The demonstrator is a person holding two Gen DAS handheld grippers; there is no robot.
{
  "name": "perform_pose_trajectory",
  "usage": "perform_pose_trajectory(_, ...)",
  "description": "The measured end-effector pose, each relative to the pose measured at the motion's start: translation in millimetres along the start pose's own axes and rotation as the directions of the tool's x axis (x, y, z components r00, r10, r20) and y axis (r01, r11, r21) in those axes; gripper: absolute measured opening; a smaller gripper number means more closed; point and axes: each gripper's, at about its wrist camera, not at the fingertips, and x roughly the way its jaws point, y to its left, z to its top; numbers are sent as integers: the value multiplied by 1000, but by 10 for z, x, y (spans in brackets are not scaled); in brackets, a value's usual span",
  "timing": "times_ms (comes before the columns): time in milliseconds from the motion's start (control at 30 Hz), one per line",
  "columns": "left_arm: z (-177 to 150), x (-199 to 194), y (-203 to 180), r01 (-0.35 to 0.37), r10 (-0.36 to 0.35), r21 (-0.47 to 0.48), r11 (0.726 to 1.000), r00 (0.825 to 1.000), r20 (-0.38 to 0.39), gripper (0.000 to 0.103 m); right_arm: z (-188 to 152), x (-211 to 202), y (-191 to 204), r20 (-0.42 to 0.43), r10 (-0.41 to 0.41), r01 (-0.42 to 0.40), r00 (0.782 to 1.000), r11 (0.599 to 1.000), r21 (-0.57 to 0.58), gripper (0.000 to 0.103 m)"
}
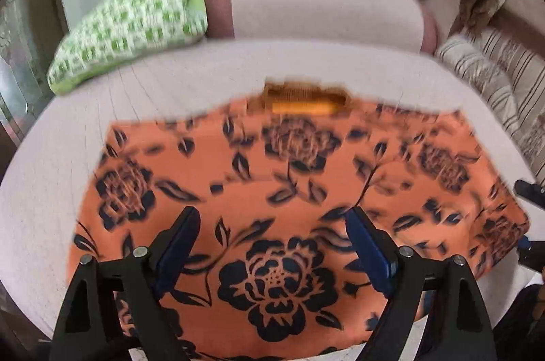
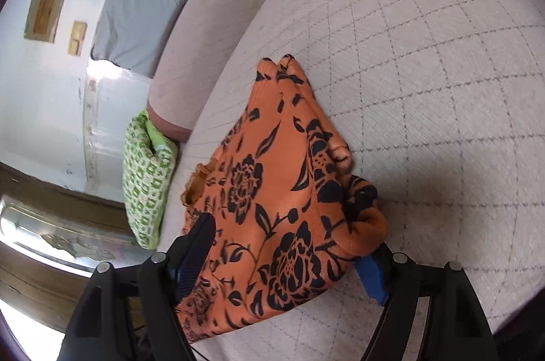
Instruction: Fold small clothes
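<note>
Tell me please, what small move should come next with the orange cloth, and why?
Probably close the right gripper on the rumpled edge of the orange floral garment. Its jaws stand open around that fold, nothing pinched yet, and the left gripper hovers open above the flat part on the quilted cushion.

Garment (image 1: pixel 289 177) on sofa seat (image 1: pixel 190 78), cushion (image 1: pixel 136 23) behind-left

Bright daylight, soft shadows. Left wrist view motion-blurred, orange cloth (image 1: pixel 272 177) and pillow (image 1: pixel 133 27) smeared. Right wrist view sharper; glare on wall (image 2: pixel 112 85), window (image 2: pixel 41 224) blown out. Heavy fisheye bending, dark corners.
</note>
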Motion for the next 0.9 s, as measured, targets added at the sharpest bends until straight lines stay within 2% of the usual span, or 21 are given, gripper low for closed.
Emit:
perform_pose_trajectory(33, -38, 132, -11, -9, 10, 14, 1000, 998, -57, 88, -1, 32, -24, -11, -6, 6, 1000, 1000, 9, 80)
perform_pose_trajectory(67, -88, 185, -11, -14, 16, 28, 1000, 999, -52, 89, -3, 41, -43, -14, -4, 5, 1000, 1000, 15, 80)
perform_pose_trajectory(133, -86, 96, -12, -17, 17, 27, 999, 1000, -23, 89, -1, 23, -29, -11, -4, 4, 1000, 1000, 5, 80)
perform_pose_trajectory(200, -68, -28, 16, 17, -17, -6, 1000, 1000, 11, 89, 12, -4, 1, -2, -1, 1, 1000, 1000, -9, 80)
perform_pose_trajectory(267, -64, -117, 35, -1, 1, 2, 1000, 998, 69, 89, 29, -11, 36, 2, 5, -5, 1000, 1000, -15, 80)
perform_pose_trajectory(300, -75, -91, 38, -15, 15, 8, 1000, 998, 69, 89, 37, -6, 62, 8, 1, -1, 1000, 1000, -27, 80)
perform_pose_trajectory(333, -76, -17, 39, -18, 17, 8, 1000, 999, 35, 89, 45, 10, 72, 9, -3, 3, 1000, 999, -33, 80)
perform_pose_trajectory(367, -101, 161, 43, -17, 18, 12, 1000, 999, -49, 90, 49, 33, 72, 6, -9, 9, 1000, 999, -32, 80)
perform_pose_trajectory(433, -129, 186, 39, -28, 29, 37, 999, 999, -26, 92, 54, 108, 36, -4, -33, 33, 999, 999, -31, 80)
perform_pose_trajectory(500, -94, 119, 25, -22, 23, 34, 999, 999, -39, 91, 49, 125, 2, -9, -31, 31, 999, 999, -20, 80)
perform_pose_trajectory(567, -52, -4, 67, 15, -15, -3, 1000, 1000, 2, 91, 53, 90, 14, -3, -23, 23, 1000, 1000, -16, 80)
perform_pose_trajectory(633, -40, -72, 68, -7, 6, 2, 1000, 999, 48, 91, 62, 73, 43, 5, -16, 16, 1000, 1000, -24, 80)
perform_pose_trajectory(667, -49, -20, 60, -8, 8, 10, 1000, 999, 34, 91, 66, 86, 55, 6, -24, 24, 1000, 999, -36, 80)
perform_pose_trajectory(733, -120, 204, 49, -15, 17, 23, 1000, 998, -57, 92, 70, 135, 37, -7, -36, 36, 999, 999, -33, 80)
perform_pose_trajectory(767, -143, 198, 38, -18, 19, 35, 999, 1000, -21, 93, 70, 144, 29, -8, -35, 35, 999, 999, -33, 80)
perform_pose_trajectory(833, -132, 139, 11, -22, 23, 41, 999, 1000, -18, 92, 70, 144, 35, -10, -37, 36, 999, 998, -48, 80)
perform_pose_trajectory(900, -98, 43, 48, 0, 0, 5, 1000, 1000, -9, 92, 73, 149, 39, -15, -41, 40, 999, 998, -58, 80)
